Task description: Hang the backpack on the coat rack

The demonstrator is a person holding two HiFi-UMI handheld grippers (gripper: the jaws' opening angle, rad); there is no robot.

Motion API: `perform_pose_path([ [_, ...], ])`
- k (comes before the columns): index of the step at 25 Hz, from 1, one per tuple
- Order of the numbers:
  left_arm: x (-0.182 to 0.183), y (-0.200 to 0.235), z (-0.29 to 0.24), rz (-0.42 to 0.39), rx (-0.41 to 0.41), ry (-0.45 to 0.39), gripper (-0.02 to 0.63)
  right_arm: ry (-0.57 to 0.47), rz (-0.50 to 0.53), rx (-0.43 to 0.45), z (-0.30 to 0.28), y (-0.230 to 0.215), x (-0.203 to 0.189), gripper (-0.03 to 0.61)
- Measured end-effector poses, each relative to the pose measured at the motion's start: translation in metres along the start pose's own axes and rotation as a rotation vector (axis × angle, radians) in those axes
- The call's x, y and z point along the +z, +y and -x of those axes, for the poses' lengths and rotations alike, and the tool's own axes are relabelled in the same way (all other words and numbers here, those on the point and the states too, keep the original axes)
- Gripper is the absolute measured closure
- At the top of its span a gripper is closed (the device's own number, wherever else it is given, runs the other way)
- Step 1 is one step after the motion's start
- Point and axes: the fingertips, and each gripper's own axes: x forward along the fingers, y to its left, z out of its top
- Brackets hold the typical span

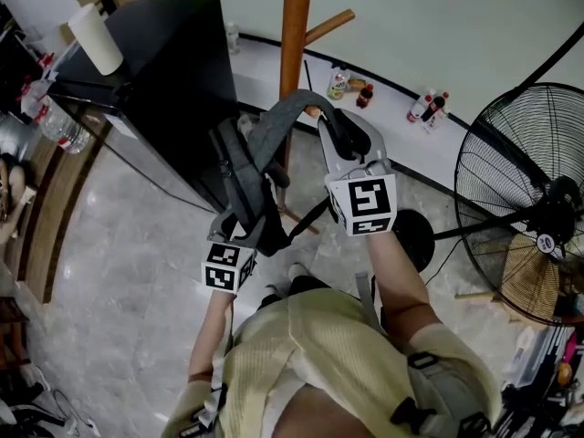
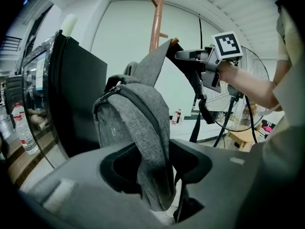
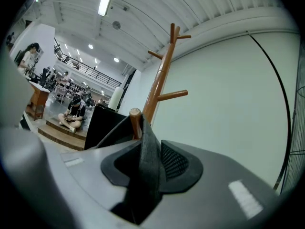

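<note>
The grey backpack hangs in front of the wooden coat rack. Its strap is looped over a low peg. My right gripper reaches level to that peg; in the right gripper view the strap lies loosely between its open jaws, just behind the peg tip. My left gripper is below the bag, shut on a fold of grey strap. The left gripper view shows the bag's body close ahead, and the right gripper at the peg.
A black cabinet stands left of the rack, with a paper roll on top. A large standing fan is at the right. Several bottles line the wall base. People sit far off in the hall.
</note>
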Motion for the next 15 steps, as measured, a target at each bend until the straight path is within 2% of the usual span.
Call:
perform_pose_path([
  [4,-0.001,-0.011,-0.005,-0.010,-0.025,-0.018,0.420,0.003,-0.002,-0.004,0.005,-0.001,0.000,0.460],
  [15,-0.014,-0.028,-0.012,-0.016,-0.073,0.028,0.420,0.029,-0.004,0.010,0.017,0.003,-0.008,0.454],
])
